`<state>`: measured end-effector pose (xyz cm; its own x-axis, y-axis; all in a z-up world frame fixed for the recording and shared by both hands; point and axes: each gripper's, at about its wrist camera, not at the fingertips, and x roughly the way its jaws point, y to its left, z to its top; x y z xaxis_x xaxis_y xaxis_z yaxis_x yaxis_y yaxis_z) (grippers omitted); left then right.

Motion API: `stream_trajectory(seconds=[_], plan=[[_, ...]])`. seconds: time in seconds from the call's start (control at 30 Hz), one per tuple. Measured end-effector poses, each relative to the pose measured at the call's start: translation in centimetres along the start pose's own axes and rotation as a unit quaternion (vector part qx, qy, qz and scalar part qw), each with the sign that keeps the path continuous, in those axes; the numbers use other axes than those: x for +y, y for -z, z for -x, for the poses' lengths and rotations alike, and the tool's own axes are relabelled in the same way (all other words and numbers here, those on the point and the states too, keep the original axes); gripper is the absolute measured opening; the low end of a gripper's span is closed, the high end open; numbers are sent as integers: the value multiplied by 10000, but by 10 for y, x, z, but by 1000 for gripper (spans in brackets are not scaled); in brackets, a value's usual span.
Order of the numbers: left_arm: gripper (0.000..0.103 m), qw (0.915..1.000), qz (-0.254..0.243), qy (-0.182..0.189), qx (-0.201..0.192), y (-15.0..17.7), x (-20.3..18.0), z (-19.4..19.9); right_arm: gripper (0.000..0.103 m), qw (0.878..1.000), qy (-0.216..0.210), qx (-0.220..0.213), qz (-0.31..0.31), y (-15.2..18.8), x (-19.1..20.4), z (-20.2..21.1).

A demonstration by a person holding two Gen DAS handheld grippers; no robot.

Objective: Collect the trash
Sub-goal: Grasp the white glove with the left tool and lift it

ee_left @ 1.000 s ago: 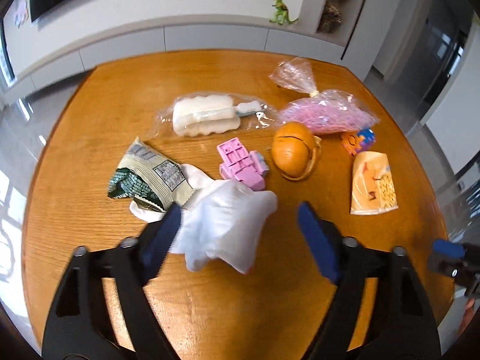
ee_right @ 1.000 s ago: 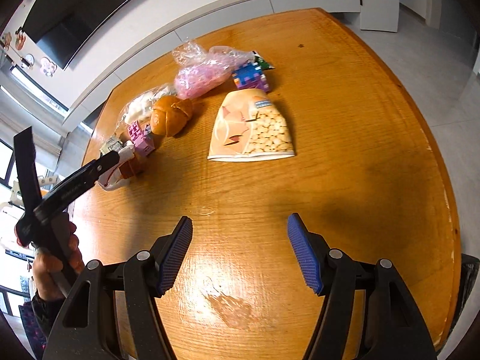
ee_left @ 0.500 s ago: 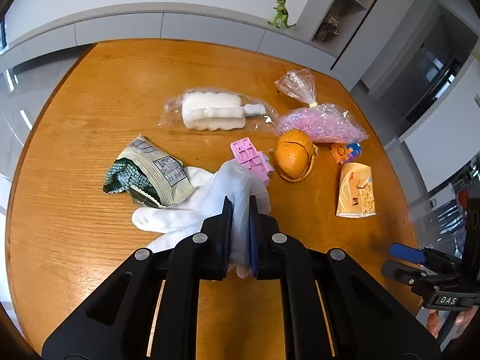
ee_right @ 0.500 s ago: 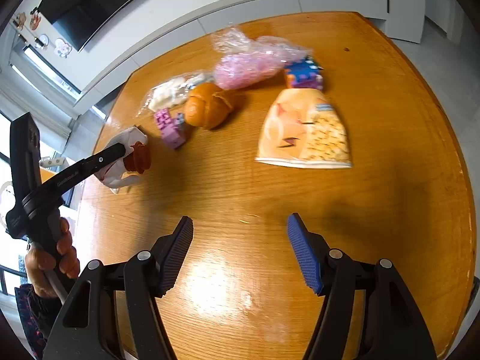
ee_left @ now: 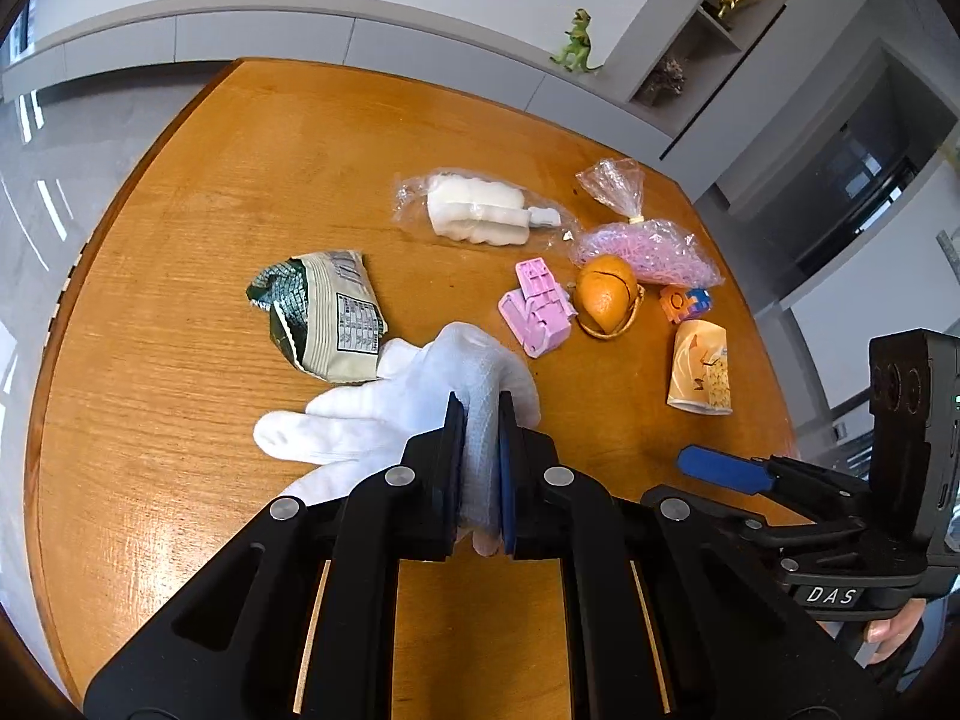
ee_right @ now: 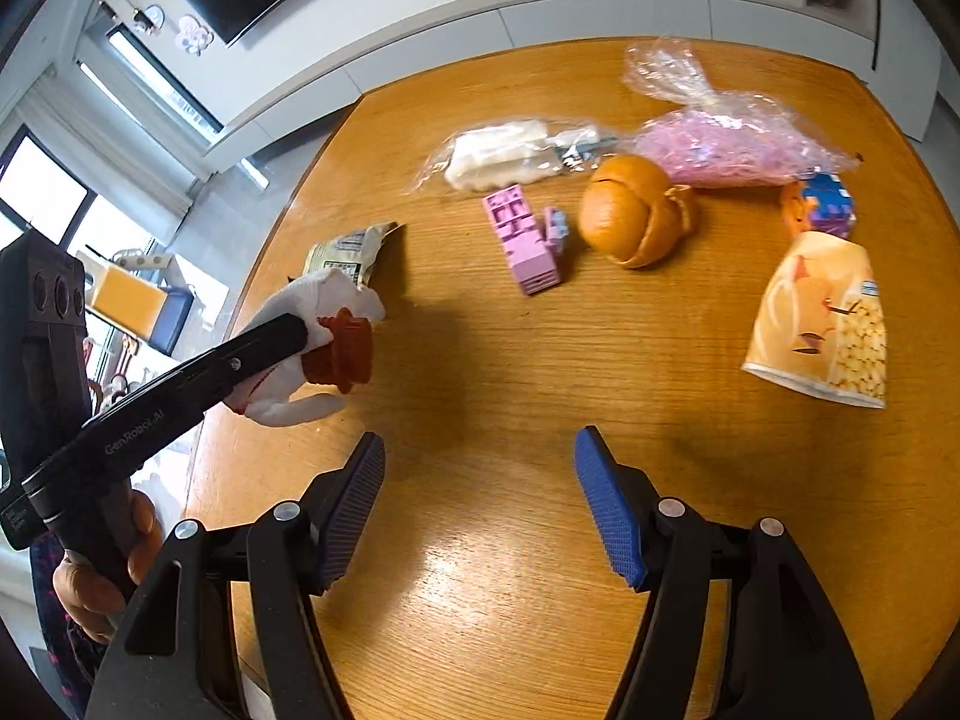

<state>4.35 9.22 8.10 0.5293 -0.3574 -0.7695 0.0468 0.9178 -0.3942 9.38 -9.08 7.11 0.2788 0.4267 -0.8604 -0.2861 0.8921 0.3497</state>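
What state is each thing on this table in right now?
White glove: clamped in left tongs.
Right tongs: open, empty.
Green snack bag: crumpled, opened.
Orange peel: split, lying loose.
Pink bag: tied shut.
Orange packet: lying flat.

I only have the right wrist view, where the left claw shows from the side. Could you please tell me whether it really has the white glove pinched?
Observer: Yes. In the left wrist view the left claw is shut on the white glove, with a fold of fabric squeezed between both pads.
Operator: Thank you. The wrapper behind the glove is mostly hidden for me. What is it like?
Observer: The wrapper is crumpled, dark green at one end, and cream with a printed label panel facing up.
Operator: And which way do the glove's fingers lie?
Observer: In that view they splay out to the left of the claw, outside the grip.
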Motion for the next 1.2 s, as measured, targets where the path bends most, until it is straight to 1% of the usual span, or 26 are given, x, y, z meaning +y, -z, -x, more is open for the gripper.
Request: stream_trajectory(seconds=[0.07, 0.17, 0.23, 0.27, 0.3, 0.33, 0.37, 0.43, 0.47, 0.5, 0.63, 0.7, 0.8, 0.87, 0.97, 1.1, 1.2], plan=[[10, 9999, 111, 50, 87, 3, 6, -3, 67, 10000, -1, 9, 29, 0, 5, -2], [10, 9998, 72, -182, -74, 10, 11, -1, 67, 10000, -2, 41, 75, -1, 12, -6], [10, 9999, 132, -56, -56, 14, 16, 2, 67, 9999, -5, 69, 120, 0, 16, -9], [10, 9998, 157, 77, 29, 15, 18, 1, 67, 9999, -18, 90, 139, 0, 19, -11], [12, 9994, 232, 212, 147, 17, 21, 0, 67, 9998, -33, 103, 154, 0, 20, -12], [12, 9989, 354, 237, 175, 19, 25, 0, 67, 9998, -48, 111, 170, 0, 22, -13], [12, 9988, 408, 224, 135, 20, 28, 2, 67, 9997, -67, 126, 193, 0, 26, -15], [12, 9995, 329, 1, -26, 23, 30, 7, 67, 9995, -95, 155, 246, 2, 32, -18], [10, 9994, 352, -22, -56, 25, 32, 9, 67, 9994, -98, 167, 277, 3, 35, -19], [10, 9991, 427, 41, -74, 27, 35, 12, 67, 9993, -106, 180, 298, 2, 38, -21], [10, 9982, 563, 42, -212, 31, 44, 23, 67, 9987, -159, 247, 416, 2, 51, -30], [10, 9980, 582, 100, -223, 33, 47, 28, 67, 9981, -224, 295, 492, 3, 61, -36], [9, 9977, 640, 78, -228, 36, 54, 34, 66, 9967, -341, 362, 642, 2, 78, -47], [9, 9966, 787, 36, -245, 38, 64, 35, 66, 9960, -409, 403, 690, 0, 86, -55], [9, 9938, 1078, 168, -191, 43, 85, 34, 66, 9927, -734, 542, 784, -4, 98, -69], [9, 9887, 1455, 285, -201, 49, 113, 36, 66, 9892, -785, 653, 1047, 0, 115, -84], [9, 9870, 1568, 291, -223, 48, 125, 39, 66, 9882, -689, 699, 1176, 1, 127, -96]])
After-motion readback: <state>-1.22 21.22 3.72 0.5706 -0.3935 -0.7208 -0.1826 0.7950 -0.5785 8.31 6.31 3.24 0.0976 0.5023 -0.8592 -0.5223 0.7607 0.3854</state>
